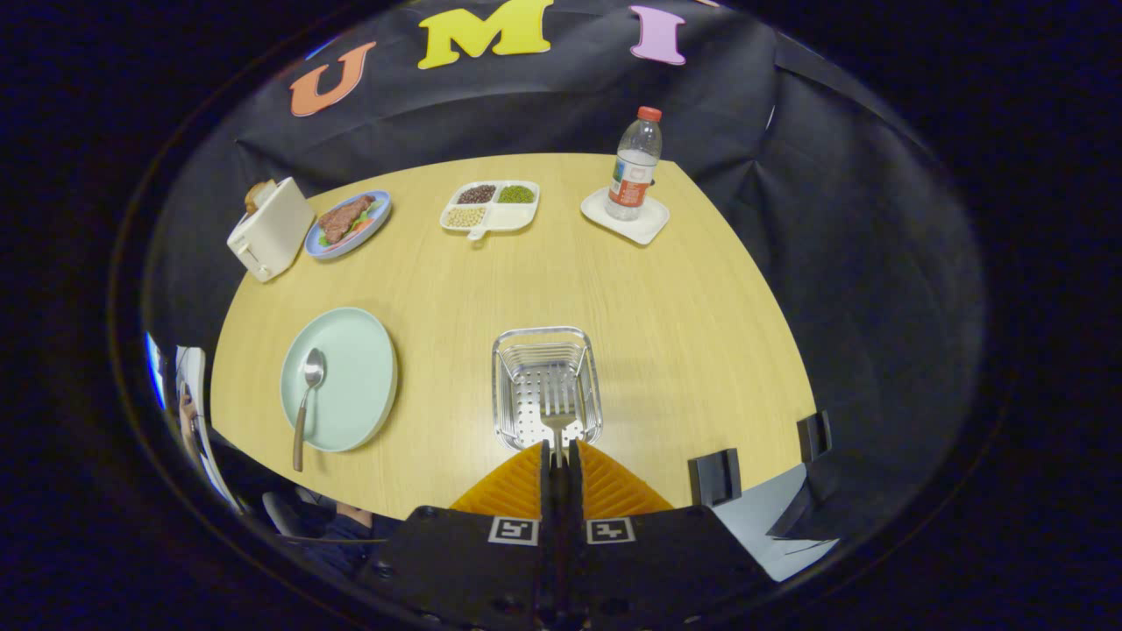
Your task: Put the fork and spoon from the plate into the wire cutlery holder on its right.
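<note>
Gripper (561,460): fingers are pressed together on the handle of the fork, which is clamped between them.
Fork (557,407): it sticks out forward from the fingertips, tines pointing away, and its head is seen over the near part of the cutlery holder. I cannot tell if it touches the bottom.
Cutlery holder (502,386): a shiny metal basket with wire sides and a bottom full of small holes, standing on the table just ahead of the fingers, to the right of the plate and apart from it.
Plate (355,372): round, pale green, on the near left part of the table.
Spoon (307,399): it lies on the left side of the plate, bowl on the far end, and its brown handle reaches over the near rim of the plate.
Table (666,324): light wood.
Divided dish (491,208): white, far in the middle, with dark, green and pale grains in its sections.
Bottle (634,164): clear plastic with a red cap, upright on a small white tray (649,228) at the far right.
Blue plate (372,226): at the far left, with food on it.
Toaster (270,230): cream colour, just left of the blue plate, bread standing in its slot.
</note>
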Action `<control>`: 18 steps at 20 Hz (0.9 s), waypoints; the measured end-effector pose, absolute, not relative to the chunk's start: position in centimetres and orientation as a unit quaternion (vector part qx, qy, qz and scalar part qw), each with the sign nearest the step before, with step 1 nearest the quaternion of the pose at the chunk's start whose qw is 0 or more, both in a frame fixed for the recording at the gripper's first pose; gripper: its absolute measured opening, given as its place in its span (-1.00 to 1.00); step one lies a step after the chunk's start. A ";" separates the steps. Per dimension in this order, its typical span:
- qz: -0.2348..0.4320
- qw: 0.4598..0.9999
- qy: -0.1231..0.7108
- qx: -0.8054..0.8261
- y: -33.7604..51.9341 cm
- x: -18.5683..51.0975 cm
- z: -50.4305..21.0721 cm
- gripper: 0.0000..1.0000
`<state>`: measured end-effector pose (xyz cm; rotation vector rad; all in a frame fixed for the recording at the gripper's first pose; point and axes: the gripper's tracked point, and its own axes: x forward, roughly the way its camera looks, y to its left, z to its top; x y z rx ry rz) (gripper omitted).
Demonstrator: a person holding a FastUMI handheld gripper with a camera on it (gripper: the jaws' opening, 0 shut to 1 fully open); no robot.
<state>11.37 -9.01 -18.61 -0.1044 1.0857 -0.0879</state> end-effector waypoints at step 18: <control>-0.035 0.889 0.451 -0.073 -5.6 12.3 -14.0 0.92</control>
